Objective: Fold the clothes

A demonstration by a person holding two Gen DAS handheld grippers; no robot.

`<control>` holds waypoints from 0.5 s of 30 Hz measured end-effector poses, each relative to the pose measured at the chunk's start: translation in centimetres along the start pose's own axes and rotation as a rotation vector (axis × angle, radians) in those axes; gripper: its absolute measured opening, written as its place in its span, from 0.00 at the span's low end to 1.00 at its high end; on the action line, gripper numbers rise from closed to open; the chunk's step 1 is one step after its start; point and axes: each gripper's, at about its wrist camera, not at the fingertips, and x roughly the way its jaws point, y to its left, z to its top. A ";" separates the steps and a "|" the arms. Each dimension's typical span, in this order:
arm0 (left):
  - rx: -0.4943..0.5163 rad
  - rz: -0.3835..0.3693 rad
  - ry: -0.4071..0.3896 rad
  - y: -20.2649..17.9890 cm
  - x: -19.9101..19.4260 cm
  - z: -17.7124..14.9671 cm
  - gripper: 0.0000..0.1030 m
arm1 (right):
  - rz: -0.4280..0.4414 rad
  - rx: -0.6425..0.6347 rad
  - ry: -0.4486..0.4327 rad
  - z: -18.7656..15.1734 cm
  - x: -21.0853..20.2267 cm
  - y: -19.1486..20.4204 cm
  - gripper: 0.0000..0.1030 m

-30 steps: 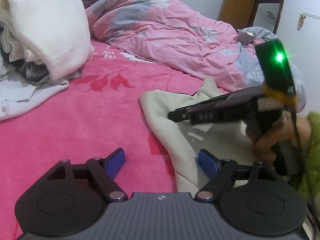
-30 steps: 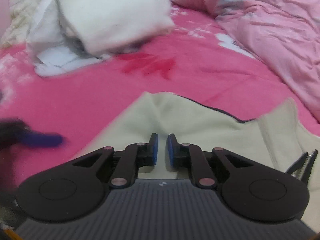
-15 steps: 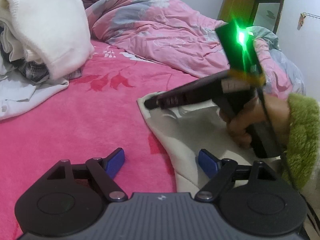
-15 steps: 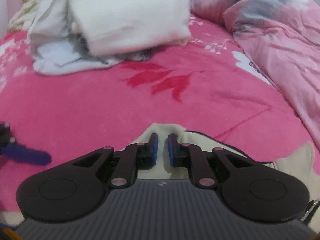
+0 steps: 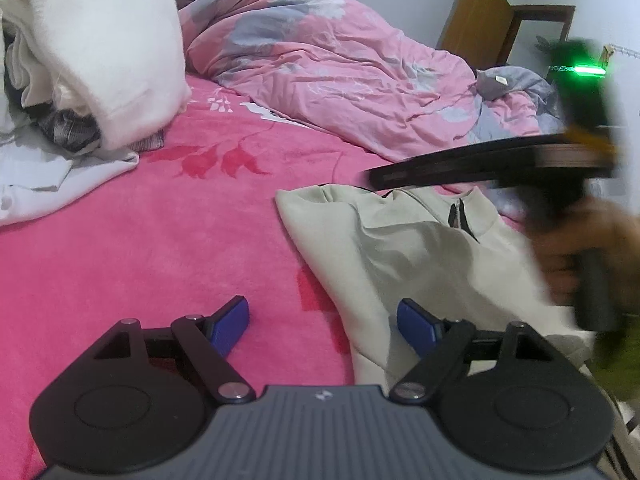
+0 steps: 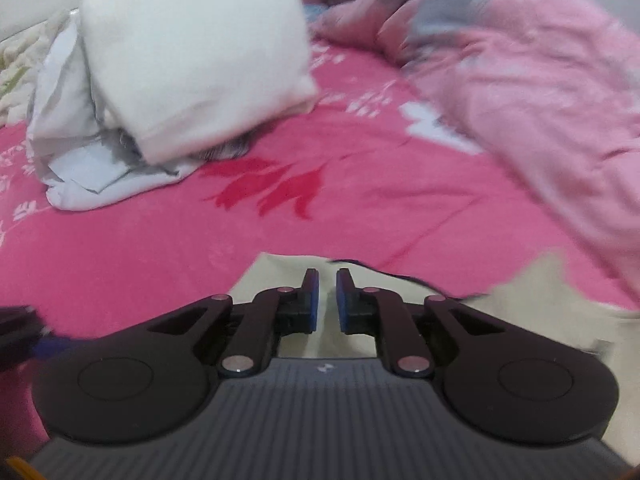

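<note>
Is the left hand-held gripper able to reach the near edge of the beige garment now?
Probably yes. The left hand-held gripper is open, and the beige garment lies just ahead with its edge between the fingers; nothing blocks the way.

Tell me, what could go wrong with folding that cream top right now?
1. The right gripper looks nearly closed above the cream top, seemingly holding nothing, so a pull may move no cloth.
2. The left gripper is open astride the top's edge; closing there could also pinch the pink sheet.
3. The zip collar lies rumpled and could fold in crooked.
</note>
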 end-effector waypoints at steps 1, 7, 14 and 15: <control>-0.004 -0.002 -0.001 0.1 0.0 0.0 0.80 | -0.008 0.012 -0.011 -0.1 -1.7 -0.4 0.10; -0.051 -0.027 -0.022 0.9 -0.4 0.1 0.80 | -0.070 0.209 -0.109 -4.2 -15.0 -4.7 0.17; 0.203 0.079 -0.037 -3.5 -1.4 -1.5 0.80 | -0.193 0.314 -0.118 -13.3 -22.7 -7.5 0.19; 0.248 0.098 -0.037 -4.3 -1.5 -1.7 0.80 | -0.201 0.328 -0.113 -14.2 -23.0 -7.9 0.19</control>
